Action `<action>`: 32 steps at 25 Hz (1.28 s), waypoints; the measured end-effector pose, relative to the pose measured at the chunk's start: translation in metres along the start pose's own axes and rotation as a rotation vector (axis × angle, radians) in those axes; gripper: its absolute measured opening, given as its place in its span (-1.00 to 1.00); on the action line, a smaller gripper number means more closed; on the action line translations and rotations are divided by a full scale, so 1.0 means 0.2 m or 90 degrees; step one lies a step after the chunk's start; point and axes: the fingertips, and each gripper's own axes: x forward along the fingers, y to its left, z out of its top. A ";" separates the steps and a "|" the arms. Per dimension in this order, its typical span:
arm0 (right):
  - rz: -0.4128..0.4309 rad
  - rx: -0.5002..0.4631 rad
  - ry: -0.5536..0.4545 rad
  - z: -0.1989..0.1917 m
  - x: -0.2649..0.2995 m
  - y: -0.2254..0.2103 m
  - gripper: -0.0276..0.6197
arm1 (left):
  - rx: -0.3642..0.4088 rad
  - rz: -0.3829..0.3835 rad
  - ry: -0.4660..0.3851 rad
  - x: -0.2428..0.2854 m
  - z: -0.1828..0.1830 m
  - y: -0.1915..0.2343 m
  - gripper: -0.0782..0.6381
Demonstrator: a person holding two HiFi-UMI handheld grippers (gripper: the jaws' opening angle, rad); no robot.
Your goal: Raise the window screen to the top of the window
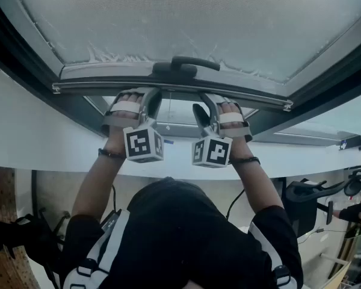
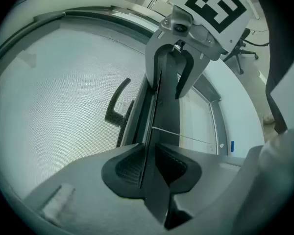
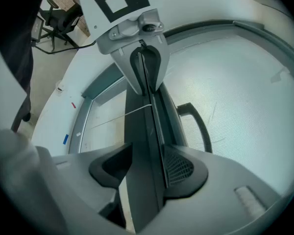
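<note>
The window screen's grey mesh (image 1: pixel 186 17) ends in a dark bottom bar (image 1: pixel 168 89) with a black handle (image 1: pixel 186 64) on it. Both grippers reach the bar from below, either side of the handle. My left gripper (image 1: pixel 138 94) (image 2: pixel 148 166) is shut on the bar's thin lip (image 2: pixel 152 106), which runs straight between its pads. My right gripper (image 1: pixel 209 98) (image 3: pixel 147 168) straddles the bar (image 3: pixel 144 131) with its jaws apart and a pale gap beside one pad. Each gripper also shows in the other's view: the right gripper (image 2: pixel 167 89) and the left gripper (image 3: pixel 148 89).
The dark window frame (image 1: pixel 24 71) curves round the screen, with the white sill (image 1: pixel 48 137) below it. A thin cord (image 2: pixel 181 135) crosses the lower pane under the bar. Behind the person stand an office chair (image 1: pixel 313 191) and a brick wall (image 1: pixel 6 233).
</note>
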 end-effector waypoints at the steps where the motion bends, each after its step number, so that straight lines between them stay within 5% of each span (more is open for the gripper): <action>1: -0.001 -0.013 -0.003 0.00 0.01 0.01 -0.28 | -0.001 0.006 -0.002 0.01 0.00 0.00 -0.61; 6: 0.006 -0.004 -0.002 -0.01 0.02 0.01 -0.29 | -0.039 0.005 -0.026 0.01 -0.01 0.01 -0.58; 8: 0.012 -0.001 0.009 -0.01 0.02 0.01 -0.16 | -0.022 -0.001 -0.023 0.00 0.00 0.01 -0.53; 15: 0.037 0.034 0.003 0.04 0.00 -0.04 -0.29 | -0.012 -0.022 0.000 -0.03 -0.03 0.06 -0.54; 32: 0.065 -0.063 0.047 0.11 0.03 0.03 -0.29 | 0.029 -0.016 0.041 -0.02 -0.11 0.02 -0.64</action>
